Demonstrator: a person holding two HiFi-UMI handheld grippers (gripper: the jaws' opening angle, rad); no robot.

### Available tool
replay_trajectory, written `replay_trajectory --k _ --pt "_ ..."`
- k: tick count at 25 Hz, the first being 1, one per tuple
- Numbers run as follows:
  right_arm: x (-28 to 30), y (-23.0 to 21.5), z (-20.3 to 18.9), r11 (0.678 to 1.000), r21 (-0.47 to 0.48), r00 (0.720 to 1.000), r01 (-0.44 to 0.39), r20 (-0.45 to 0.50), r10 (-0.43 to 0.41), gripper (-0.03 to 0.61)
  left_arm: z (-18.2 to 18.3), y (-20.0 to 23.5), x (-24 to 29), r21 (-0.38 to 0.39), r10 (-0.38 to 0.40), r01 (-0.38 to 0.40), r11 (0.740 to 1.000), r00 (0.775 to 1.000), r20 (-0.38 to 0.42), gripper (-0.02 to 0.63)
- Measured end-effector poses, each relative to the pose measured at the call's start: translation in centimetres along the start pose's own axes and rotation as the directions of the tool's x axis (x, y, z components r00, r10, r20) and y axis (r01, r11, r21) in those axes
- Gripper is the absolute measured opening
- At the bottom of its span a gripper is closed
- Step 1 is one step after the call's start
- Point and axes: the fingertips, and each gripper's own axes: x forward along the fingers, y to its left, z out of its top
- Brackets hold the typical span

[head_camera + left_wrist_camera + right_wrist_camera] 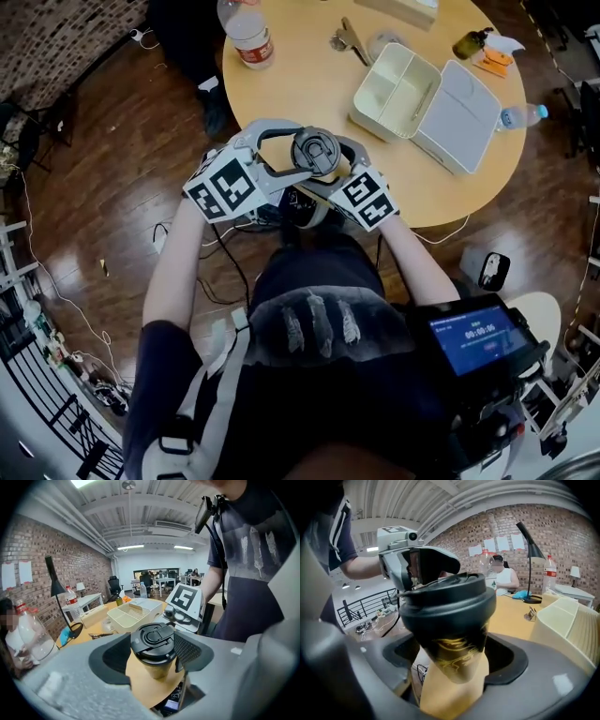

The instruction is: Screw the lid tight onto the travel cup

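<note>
The cup (319,155) stands near the close edge of the round surface (309,84). Its black lid (152,640) sits on top. The two grippers reach for it from opposite sides, and the cup is between the jaws of both. The left gripper (152,656) has its jaws spread wide. One pad is just beside the lid, and the other is apart from it. The right gripper (450,663) has its jaws spread too, one on each side of the cup's dark body with its gold lines. Neither gripper squeezes the cup. Farther back on the surface there is an open white box (422,94) and a bottle (248,37).
</note>
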Motion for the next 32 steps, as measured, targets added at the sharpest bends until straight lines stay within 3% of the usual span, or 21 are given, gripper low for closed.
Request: replay_trajectory --k 8,15,20,26,32 --pt "0.4 1.6 1.6 0.998 -0.056 0.999 -0.029 0.022 0.031 0.413 -0.1 -0.5 -1.9 -0.135 0.103 -0.091 0.987 0.991 0.082 0.29" --pt "0.4 1.9 1.6 0.998 -0.059 0.999 -0.038 0.005 0.038 0.413 0.0 -1.9 -2.2 -0.174 0.151 -0.136 0.975 0.986 0.077 0.29" --pt "0.4 1.7 1.4 0.996 -0.068 0.999 -0.049 0.0 0.049 0.411 0.2 -0.3 -3.1 -0.138 0.175 -0.159 0.978 0.977 0.12 0.29" --pt "0.4 1.2 1.0 0.996 -0.075 0.999 -0.041 -0.014 0.04 0.411 -0.6 0.1 -1.6 -0.19 0.042 -0.02 0.982 0.992 0.117 0.291" --pt "0.5 1.1 1.2 0.996 -0.08 0.999 -0.045 -0.013 0.044 0.411 -0.5 -0.2 -2.0 -0.251 0.074 -0.031 0.967 0.984 0.162 0.291"
